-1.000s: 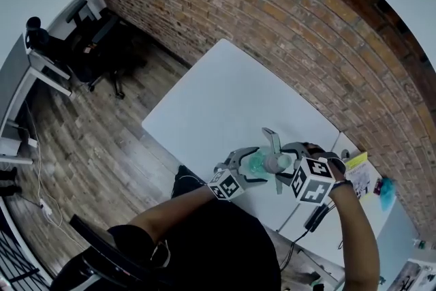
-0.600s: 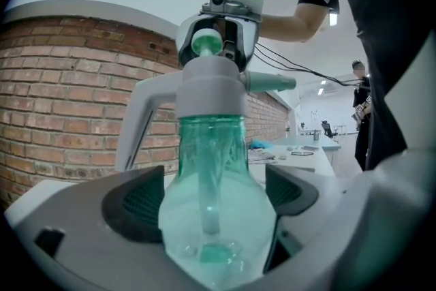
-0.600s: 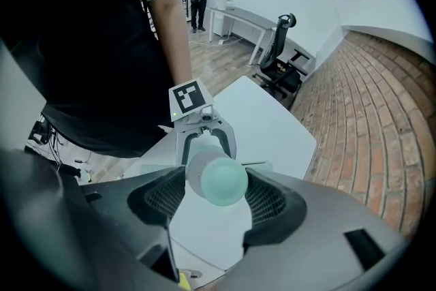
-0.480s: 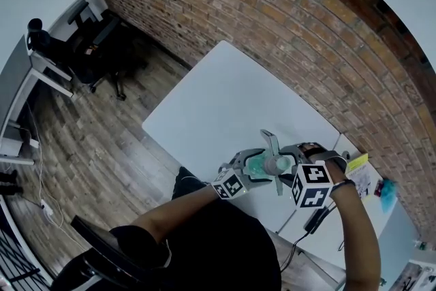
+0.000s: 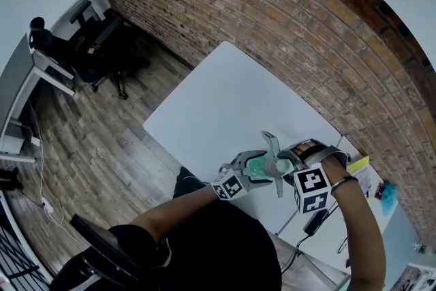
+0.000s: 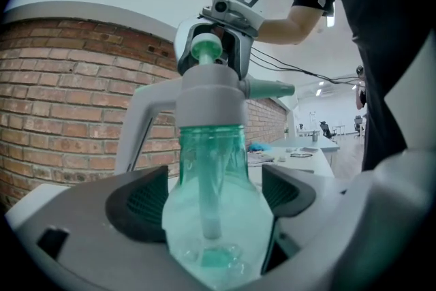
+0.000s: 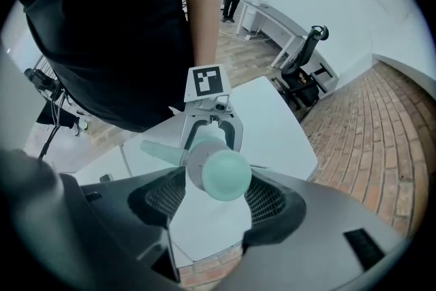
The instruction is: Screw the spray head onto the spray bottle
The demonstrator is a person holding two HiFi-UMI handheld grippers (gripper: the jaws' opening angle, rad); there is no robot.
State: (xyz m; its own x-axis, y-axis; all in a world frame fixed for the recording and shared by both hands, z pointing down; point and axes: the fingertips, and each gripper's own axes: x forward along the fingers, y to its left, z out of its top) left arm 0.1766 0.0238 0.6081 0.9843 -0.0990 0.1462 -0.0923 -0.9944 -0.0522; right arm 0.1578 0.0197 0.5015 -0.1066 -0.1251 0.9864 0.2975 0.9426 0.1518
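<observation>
Spray head (image 6: 211,88) sits on the bottle (image 6: 212,160) above the desk (image 5: 225,99), pinched from above by the right gripper (image 7: 216,195), jaws just rolled, while the left gripper (image 6: 214,201) jaws have been closing onto the bottle: tightening looks under way

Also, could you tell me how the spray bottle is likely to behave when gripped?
The spray bottle looks like thin translucent plastic with no liquid level showing, so probably light and squashable. Its smooth rounded body may slip. The tall spray head likely makes it tippy.
</observation>
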